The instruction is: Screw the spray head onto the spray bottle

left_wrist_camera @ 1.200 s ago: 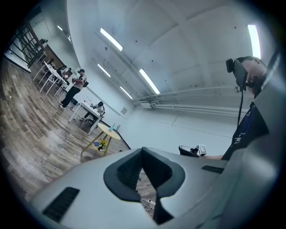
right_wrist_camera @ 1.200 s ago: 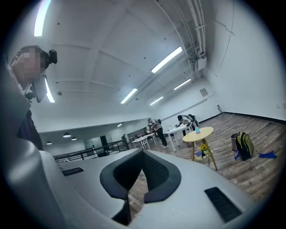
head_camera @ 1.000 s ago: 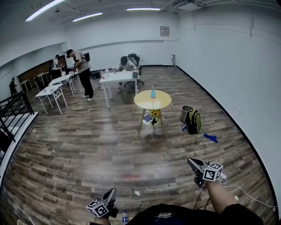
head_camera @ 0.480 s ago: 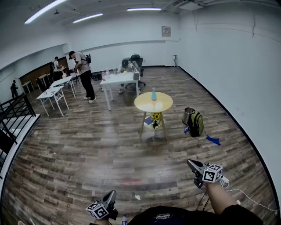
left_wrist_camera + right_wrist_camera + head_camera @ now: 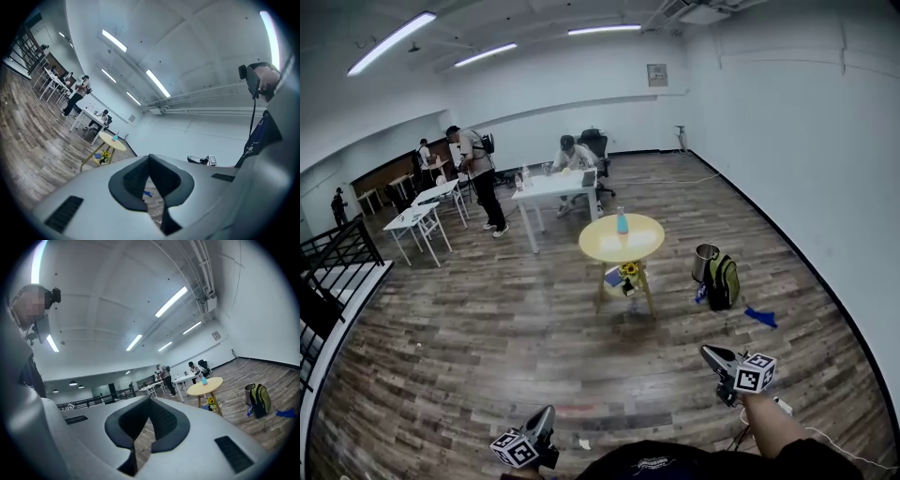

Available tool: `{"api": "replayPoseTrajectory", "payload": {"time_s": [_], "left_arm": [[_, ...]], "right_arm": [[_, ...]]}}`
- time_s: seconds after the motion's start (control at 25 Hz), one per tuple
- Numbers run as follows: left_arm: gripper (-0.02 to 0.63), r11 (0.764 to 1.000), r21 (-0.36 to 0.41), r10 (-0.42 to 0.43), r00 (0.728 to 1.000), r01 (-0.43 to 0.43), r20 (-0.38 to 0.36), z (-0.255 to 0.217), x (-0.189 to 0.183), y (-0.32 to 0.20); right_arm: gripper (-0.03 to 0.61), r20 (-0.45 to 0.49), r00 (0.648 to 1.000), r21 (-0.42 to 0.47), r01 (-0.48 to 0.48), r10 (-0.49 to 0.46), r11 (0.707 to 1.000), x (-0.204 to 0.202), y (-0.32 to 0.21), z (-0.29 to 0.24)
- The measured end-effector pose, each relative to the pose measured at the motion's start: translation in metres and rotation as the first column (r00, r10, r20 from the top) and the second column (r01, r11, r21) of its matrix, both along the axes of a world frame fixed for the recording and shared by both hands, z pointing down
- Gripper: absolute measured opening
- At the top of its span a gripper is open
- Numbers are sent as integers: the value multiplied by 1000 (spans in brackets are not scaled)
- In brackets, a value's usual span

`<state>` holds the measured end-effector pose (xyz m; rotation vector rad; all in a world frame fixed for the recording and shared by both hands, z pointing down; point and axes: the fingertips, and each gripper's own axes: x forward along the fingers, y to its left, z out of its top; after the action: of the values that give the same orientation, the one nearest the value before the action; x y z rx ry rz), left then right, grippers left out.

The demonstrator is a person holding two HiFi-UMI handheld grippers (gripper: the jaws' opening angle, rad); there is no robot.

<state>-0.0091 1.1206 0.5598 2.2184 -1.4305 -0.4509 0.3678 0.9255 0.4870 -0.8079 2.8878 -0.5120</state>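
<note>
A pale blue spray bottle [image 5: 622,222] stands upright on a round yellow table [image 5: 622,246] in the middle of the room, far ahead of both grippers. It is too small to tell whether a spray head is on it. My left gripper [image 5: 546,413] is at the bottom edge of the head view, shut and empty. My right gripper [image 5: 706,352] is at the lower right, also shut and empty. The left gripper view shows the table [image 5: 115,140] and bottle [image 5: 116,137] beyond its closed jaws [image 5: 150,157]. The right gripper view shows the table [image 5: 205,386] and bottle [image 5: 204,379] past its jaws [image 5: 150,400].
A green backpack [image 5: 722,280] and a metal bin [image 5: 702,254] sit on the wood floor right of the table, with a blue scrap [image 5: 761,317] nearer. Flowers [image 5: 629,270] lie under the table. People work at white tables [image 5: 553,190] behind. A black railing [image 5: 337,262] runs on the left.
The view has moved forward across the floor, so the yellow table looks nearer and lower in the picture. Both grippers have travelled along, still shut and empty.
</note>
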Motion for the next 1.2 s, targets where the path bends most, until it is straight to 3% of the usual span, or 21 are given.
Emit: {"api": "replayPoseTrajectory", "payload": {"time_s": [0.24, 0.52, 0.68, 1.04, 1.2], "left_arm": [[9, 998, -10, 69, 998, -69, -2, 0, 61, -69], [9, 994, -23, 104, 994, -104, -19, 18, 49, -132], [9, 990, -8, 138, 990, -138, -30, 18, 9, -177], [9, 982, -6, 187, 982, -187, -3, 8, -142, -275], [9, 979, -27, 201, 980, -201, -4, 14, -179, -315]], "right_arm": [[11, -21, 1000, -1, -8, 8, 1000, 43, -51, 7], [11, -50, 998, -19, -50, 49, 999, 41, -95, 23], [11, -66, 995, -3, -76, 76, 997, 2, -131, 18], [11, -22, 988, 45, -153, 154, 987, -126, -213, -11], [11, -7, 984, 38, -177, 177, 984, -160, -248, -9]]}}
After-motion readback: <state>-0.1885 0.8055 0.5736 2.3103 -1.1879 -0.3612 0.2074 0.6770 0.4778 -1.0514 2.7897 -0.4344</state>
